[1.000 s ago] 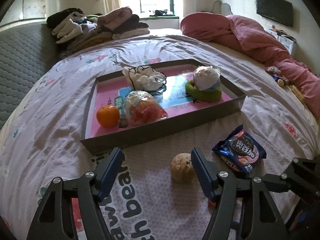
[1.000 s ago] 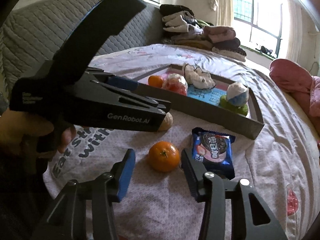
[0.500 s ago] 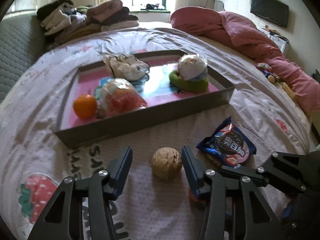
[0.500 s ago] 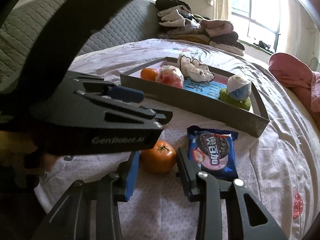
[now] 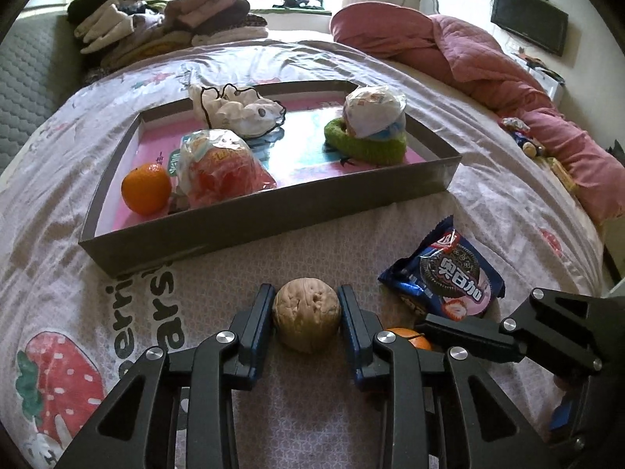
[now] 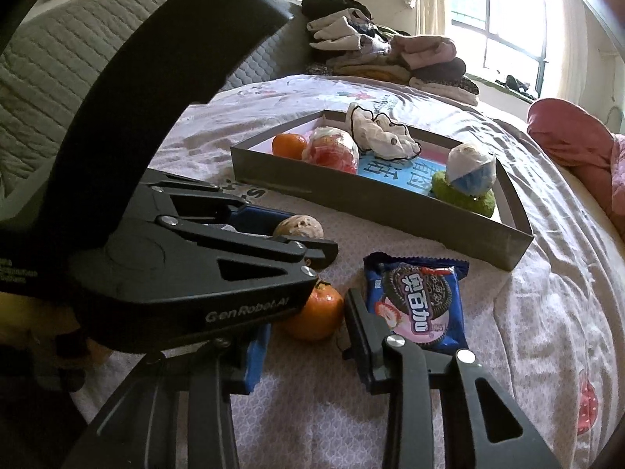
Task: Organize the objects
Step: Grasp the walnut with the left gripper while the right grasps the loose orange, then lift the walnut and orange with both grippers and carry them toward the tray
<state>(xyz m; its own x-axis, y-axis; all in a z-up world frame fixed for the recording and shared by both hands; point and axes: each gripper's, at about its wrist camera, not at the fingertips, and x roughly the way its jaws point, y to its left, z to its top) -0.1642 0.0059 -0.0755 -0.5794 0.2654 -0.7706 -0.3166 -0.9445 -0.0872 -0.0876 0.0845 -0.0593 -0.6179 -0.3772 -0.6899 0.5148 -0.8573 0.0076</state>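
My left gripper (image 5: 306, 314) is shut on a tan walnut (image 5: 306, 320) that rests on the bedsheet in front of the grey tray (image 5: 250, 222). The walnut (image 6: 299, 227) also shows in the right wrist view, behind the left gripper body. My right gripper (image 6: 308, 322) has its jaws around an orange mandarin (image 6: 314, 314) on the sheet, a small gap on each side. A blue cookie packet (image 6: 416, 305) lies just right of it. The tray holds another mandarin (image 5: 146, 187), a wrapped snack bag (image 5: 220, 170), a white cloth (image 5: 234, 111) and a wrapped ball on a green ring (image 5: 369, 129).
The bed has a pink quilt (image 5: 468, 54) at the right and a pile of folded clothes (image 5: 168, 27) at the far left. A grey quilted headboard (image 6: 58, 90) runs along the left. Small toys (image 5: 523, 136) lie near the quilt.
My left gripper moved forward and closed on the walnut. My right gripper moved forward and narrowed around the mandarin.
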